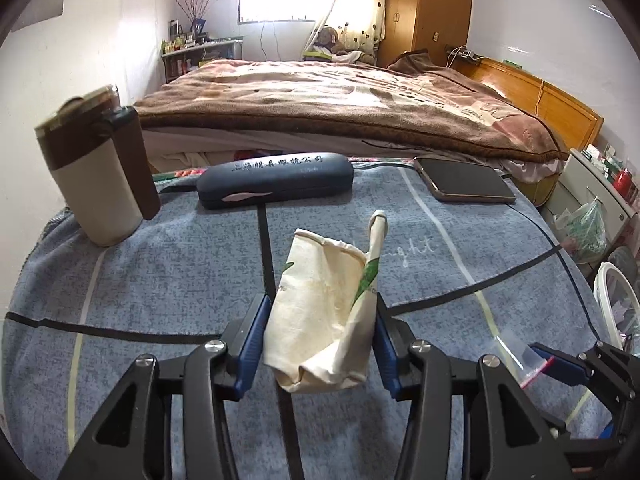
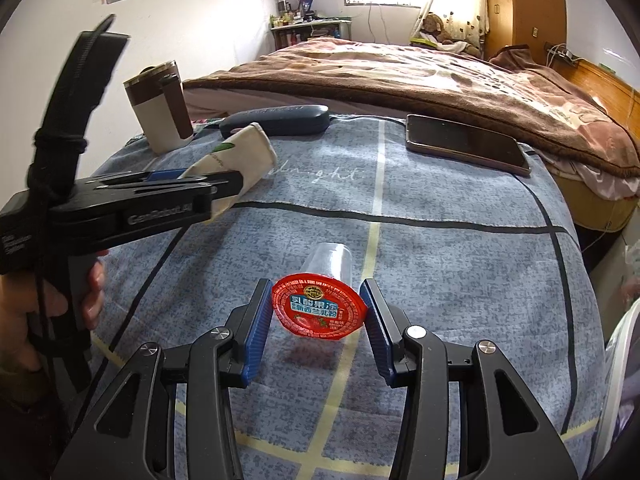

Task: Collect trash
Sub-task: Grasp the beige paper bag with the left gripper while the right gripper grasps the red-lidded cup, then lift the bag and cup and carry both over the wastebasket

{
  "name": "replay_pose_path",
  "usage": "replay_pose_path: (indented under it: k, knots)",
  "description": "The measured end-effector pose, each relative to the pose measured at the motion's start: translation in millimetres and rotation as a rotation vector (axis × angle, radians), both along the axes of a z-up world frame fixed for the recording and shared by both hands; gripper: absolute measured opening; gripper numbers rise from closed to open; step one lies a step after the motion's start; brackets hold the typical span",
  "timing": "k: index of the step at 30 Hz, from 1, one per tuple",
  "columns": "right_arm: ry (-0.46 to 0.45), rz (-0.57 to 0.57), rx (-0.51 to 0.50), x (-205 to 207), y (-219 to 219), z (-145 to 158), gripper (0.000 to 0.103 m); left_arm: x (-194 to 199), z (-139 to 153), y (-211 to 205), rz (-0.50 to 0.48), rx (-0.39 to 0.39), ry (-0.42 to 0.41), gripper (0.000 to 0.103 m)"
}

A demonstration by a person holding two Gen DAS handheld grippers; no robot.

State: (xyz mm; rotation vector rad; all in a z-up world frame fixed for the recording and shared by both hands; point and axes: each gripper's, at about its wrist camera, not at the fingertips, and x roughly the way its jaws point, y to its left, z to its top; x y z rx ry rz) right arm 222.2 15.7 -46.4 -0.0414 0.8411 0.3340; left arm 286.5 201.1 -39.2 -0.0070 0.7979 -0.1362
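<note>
While both tongs are loaded, status: my left tongs (image 1: 320,328) are pinching the crushed paper cup (image 1: 324,312), pads squeezing its sides so it stays up off the surface (image 2: 440,240). Right tongs (image 2: 316,316) bracket the jelly cup (image 2: 320,308) by its red foil lid; looks clamped at the lid rim w/ cup off the cloth, though contact on the left pad is hard to confirm. Held lid-toward-me prob. because the rim is the widest part to grip. Count: 2 trash items, 1 per tongs. Non-trash left on surface: 1 tumbler (image 1: 96,176), 1 glasses case (image 1: 276,180), 1 phone (image 1: 464,180). White bin rim (image 1: 616,304) at right edge, likely drop point.
</note>
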Motion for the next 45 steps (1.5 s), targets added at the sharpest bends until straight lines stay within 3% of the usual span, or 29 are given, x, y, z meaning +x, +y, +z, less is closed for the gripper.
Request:
replay_pose_path:
  k: [25,45]
  knots:
    - [-0.1,-0.137,0.069,-47,-84,42,0.047,-79,59,-70,-0.079,-0.009,-0.095,0.051]
    - [-0.154,-0.301,0.073,-92,-184,59,0.047,-116,69,-181,-0.242,-0.054,-0.116,0.051]
